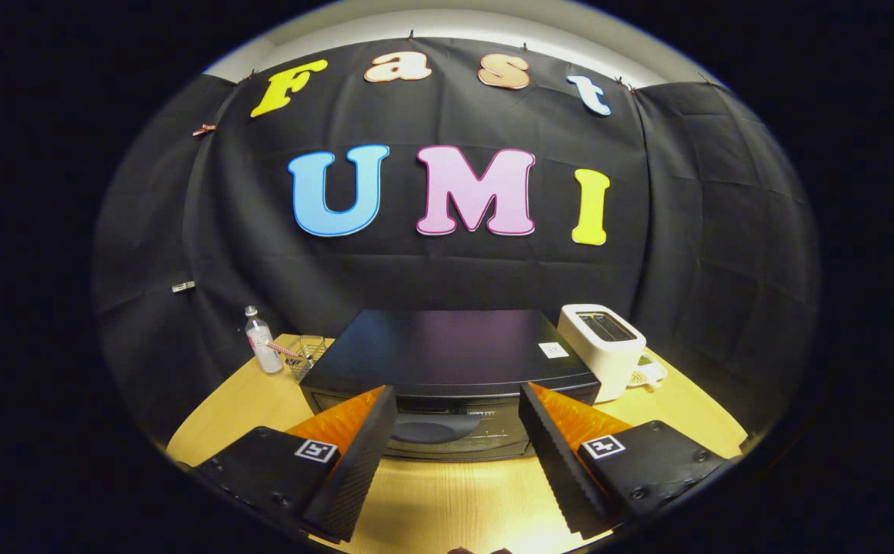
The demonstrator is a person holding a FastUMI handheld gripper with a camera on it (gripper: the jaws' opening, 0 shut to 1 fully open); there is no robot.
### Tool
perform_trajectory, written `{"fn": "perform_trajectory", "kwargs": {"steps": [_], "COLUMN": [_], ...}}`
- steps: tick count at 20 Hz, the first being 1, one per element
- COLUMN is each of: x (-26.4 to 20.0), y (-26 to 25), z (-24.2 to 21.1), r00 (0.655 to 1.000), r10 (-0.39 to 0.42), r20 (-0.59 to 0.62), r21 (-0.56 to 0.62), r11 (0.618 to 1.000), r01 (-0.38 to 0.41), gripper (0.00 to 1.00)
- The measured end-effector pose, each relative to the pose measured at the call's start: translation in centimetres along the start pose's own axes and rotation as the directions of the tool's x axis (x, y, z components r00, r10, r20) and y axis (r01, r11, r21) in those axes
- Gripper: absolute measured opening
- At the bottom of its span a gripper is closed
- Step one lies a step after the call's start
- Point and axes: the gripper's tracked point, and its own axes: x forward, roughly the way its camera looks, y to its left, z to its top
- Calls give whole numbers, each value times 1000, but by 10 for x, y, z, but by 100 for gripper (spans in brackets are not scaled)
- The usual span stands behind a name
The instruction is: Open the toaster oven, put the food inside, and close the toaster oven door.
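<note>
Two ridged, wedge-shaped fingers [362, 454] of the gripper [458, 454] stand wide apart with nothing between them, touching nothing, above a smooth pale wooden table [447, 500]. Just ahead of the fingers, centred on the gap between them, sits the toaster oven [451, 362]: a low, boxy appliance with a flat, matt dark top and slightly rounded corners. Its long axis runs crosswise to the fingers, and its front faces the gripper; the glass door [455, 431] looks shut, with a dark, rounded shape dimly visible through it that cannot be made out. Beyond the right finger, just beside the oven's right end, stands a glossy white slot toaster [605, 350] with rounded edges, upright. Beyond the left finger, past the oven's left end, a clear plastic bottle [262, 342] stands upright near a small wire basket [305, 354]. Creased black cloth [185, 231] hangs behind it all.
</note>
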Motion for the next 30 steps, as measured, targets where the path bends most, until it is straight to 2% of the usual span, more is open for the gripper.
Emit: {"fn": "perform_trajectory", "kwargs": {"steps": [10, 11, 14, 23, 30], "x": [52, 54, 57, 24, -26], "y": [18, 20, 19, 18, 19], "z": [-45, -42, -44, -61, -115], "r00": [993, 996, 995, 988, 965], "r10": [-8, -1, 7, 38, 74], "r20": [-117, -85, -100, -149, -252], "r21": [3, -5, 2, 16, 17], "r11": [1000, 1000, 1000, 999, 997], "r01": [9, 1, -7, -35, -72], "gripper": [98, 100, 99, 99, 98]}}
